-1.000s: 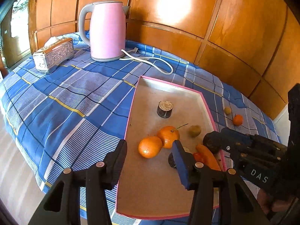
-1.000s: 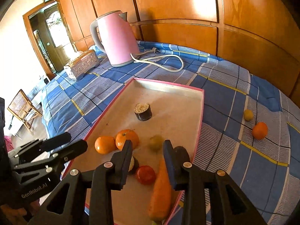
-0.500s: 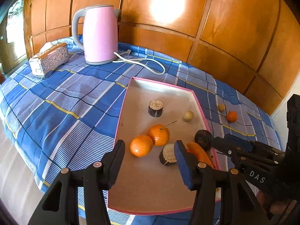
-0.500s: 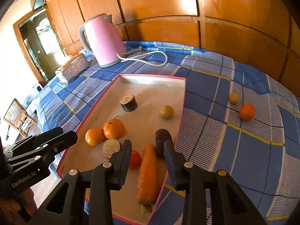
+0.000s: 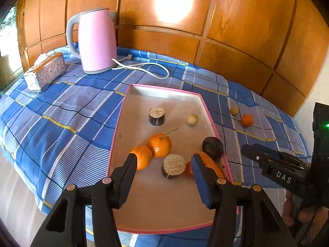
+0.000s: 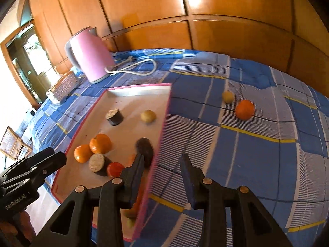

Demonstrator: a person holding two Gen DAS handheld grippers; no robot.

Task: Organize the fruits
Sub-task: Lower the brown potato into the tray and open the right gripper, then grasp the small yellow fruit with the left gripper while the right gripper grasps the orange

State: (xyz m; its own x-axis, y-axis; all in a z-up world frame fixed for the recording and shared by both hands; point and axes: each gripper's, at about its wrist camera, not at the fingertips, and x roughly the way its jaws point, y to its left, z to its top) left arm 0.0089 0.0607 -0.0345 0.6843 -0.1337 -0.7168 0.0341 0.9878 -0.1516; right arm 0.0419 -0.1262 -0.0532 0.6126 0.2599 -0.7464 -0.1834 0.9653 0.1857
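Observation:
A pink-rimmed tray [image 5: 164, 90] [image 6: 164, 107] on the blue checked cloth holds two oranges [image 5: 159, 145] [image 6: 100, 143], a carrot [image 5: 207, 162], a small red fruit [image 6: 115, 168], a dark avocado [image 5: 212, 147] [image 6: 145, 147], a pale round fruit [image 5: 192, 119] [image 6: 148, 116] and two cut dark pieces [image 5: 156, 115] [image 6: 96, 162]. An orange [image 6: 244, 109] [image 5: 246, 120] and a small yellow fruit [image 6: 227, 96] [image 5: 234, 110] lie on the cloth right of the tray. My left gripper [image 5: 163, 169] is open and empty above the tray's near end. My right gripper [image 6: 162, 164] is open and empty over the tray's right rim.
A pink kettle [image 5: 95, 41] [image 6: 88, 55] with a white cord [image 5: 144, 70] stands at the back of the table. A silver tissue box [image 5: 45, 72] sits at the far left. Wooden wall panels close the back. The table's near edge drops off to the floor.
Both grippers have drawn back and risen. The right gripper has swung right, from over the carrot to the tray's right rim, and the avocado now lies loose in the tray.

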